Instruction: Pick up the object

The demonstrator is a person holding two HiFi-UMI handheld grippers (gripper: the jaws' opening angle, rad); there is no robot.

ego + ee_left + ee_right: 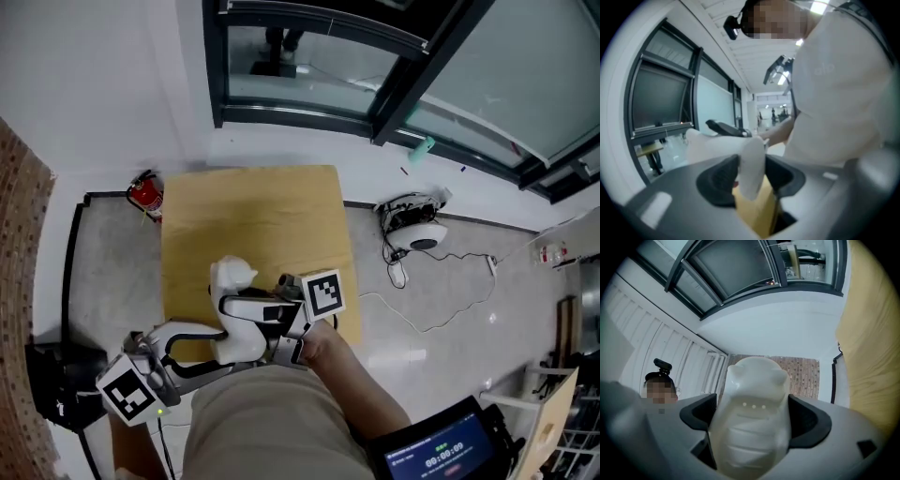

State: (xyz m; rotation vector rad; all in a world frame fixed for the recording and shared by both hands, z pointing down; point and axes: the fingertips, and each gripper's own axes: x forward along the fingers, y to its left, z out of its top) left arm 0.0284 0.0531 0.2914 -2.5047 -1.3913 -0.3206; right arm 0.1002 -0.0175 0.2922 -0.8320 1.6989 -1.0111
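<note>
A white animal-shaped figure (232, 275) is held above the near part of the yellow table (272, 216). My right gripper (242, 309) is shut on its body from the right; in the right gripper view the ribbed body and two small ears (754, 418) fill the gap between both pads. My left gripper (236, 347) comes in from the lower left, lower on the figure. In the left gripper view a thin white part of the figure (752, 164) stands between the dark pads, and both pads touch it. The yellow table (757, 213) shows below.
A red fire extinguisher (145, 194) lies at the table's far left corner. A white round device with cables (417, 230) sits on the floor to the right. A tablet screen (441, 450) is at the lower right, and dark window frames (309, 112) run along the back.
</note>
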